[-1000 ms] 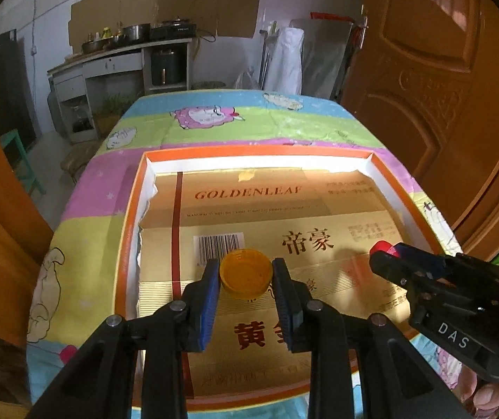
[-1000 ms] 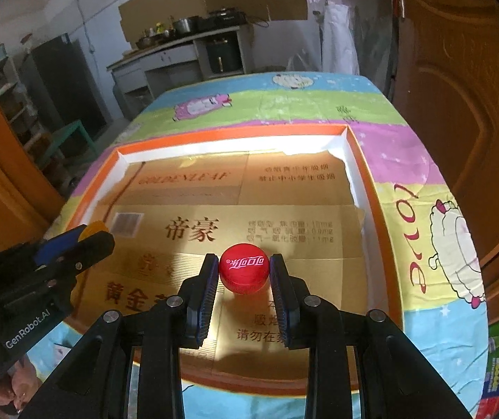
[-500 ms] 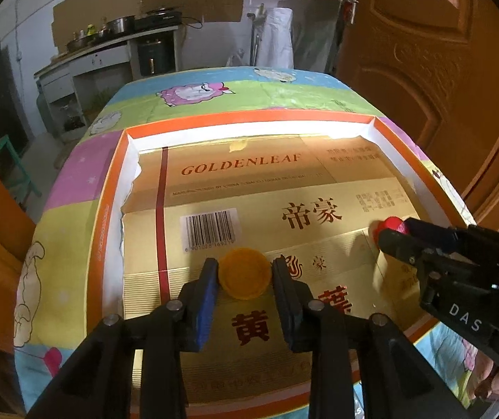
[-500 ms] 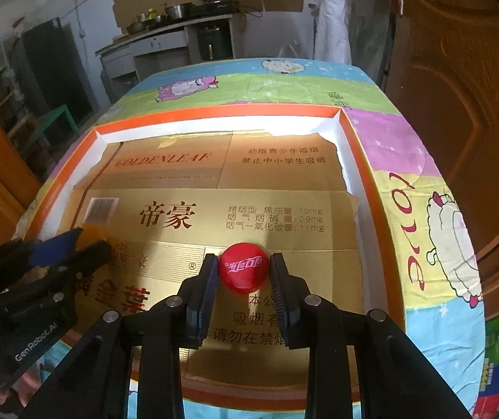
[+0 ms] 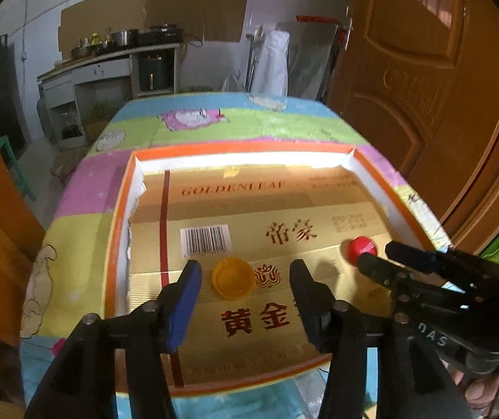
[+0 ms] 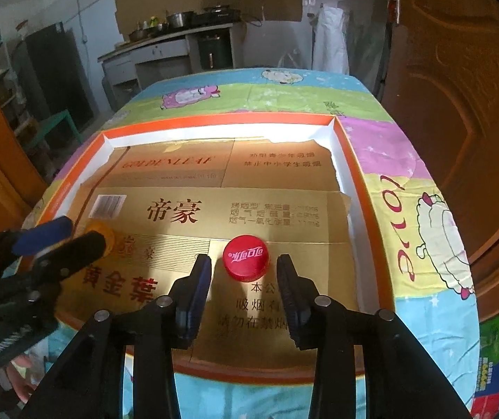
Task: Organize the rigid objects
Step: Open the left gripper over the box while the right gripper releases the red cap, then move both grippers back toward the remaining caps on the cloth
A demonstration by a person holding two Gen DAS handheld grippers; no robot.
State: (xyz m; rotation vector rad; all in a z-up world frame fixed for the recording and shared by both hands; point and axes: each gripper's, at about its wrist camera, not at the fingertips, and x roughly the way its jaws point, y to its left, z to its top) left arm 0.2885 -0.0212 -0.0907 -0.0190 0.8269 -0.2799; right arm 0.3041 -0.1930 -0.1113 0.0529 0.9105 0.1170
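Observation:
A yellow bottle cap [image 5: 232, 278] lies on the gold cardboard lining of a shallow orange-rimmed tray [image 5: 116, 230]. My left gripper [image 5: 244, 286] is open, its fingers apart on either side of the cap without touching it. A red Coca-Cola bottle cap [image 6: 246, 257] lies on the same cardboard further right. My right gripper [image 6: 244, 276] is open around it, clear of it on both sides. The red cap [image 5: 361, 247] also shows in the left wrist view, and the yellow cap [image 6: 104, 235] shows partly hidden in the right wrist view.
The tray [image 6: 358, 181] sits on a table with a colourful cartoon cloth [image 6: 424, 216]. A brown wooden door [image 5: 424, 80] stands close on the right. A kitchen counter with pots [image 5: 116, 56] is beyond the table's far end.
Both grippers have opened and let go of their caps. The yellow and red caps now lie on the cardboard. Both grippers have drawn back slightly.

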